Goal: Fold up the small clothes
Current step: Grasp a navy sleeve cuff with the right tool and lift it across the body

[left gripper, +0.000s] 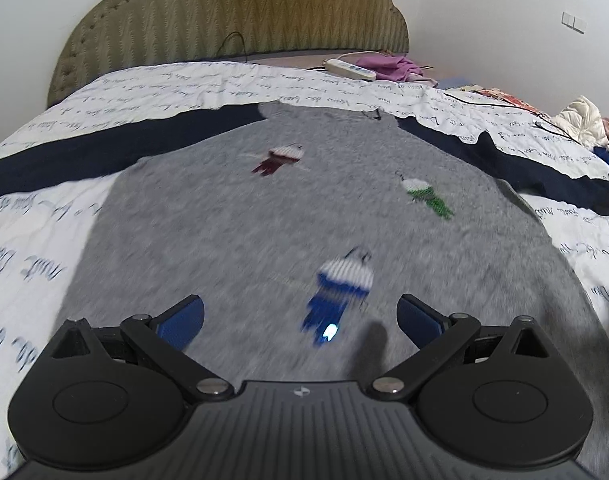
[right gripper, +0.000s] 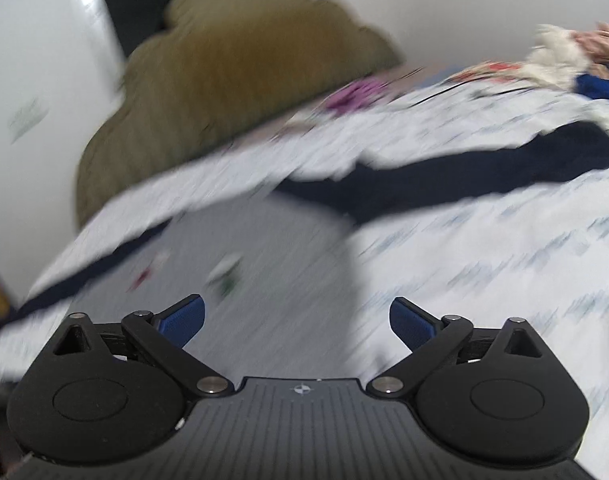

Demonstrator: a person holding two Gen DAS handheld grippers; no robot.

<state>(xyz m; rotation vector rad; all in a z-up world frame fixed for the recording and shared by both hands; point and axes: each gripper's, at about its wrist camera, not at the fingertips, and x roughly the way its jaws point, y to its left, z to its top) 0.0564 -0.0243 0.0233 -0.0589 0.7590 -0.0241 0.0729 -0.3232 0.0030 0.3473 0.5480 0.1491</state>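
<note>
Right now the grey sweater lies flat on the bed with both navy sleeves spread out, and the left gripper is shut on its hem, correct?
Not quite. The grey sweater does lie flat on the bed, navy sleeves spread, but the left gripper is open and holds nothing. The left wrist view shows its blue pads wide apart above the fabric.

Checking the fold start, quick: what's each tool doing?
Left tool: open, empty, over the grey sweater.
Right tool: open, empty.
</note>
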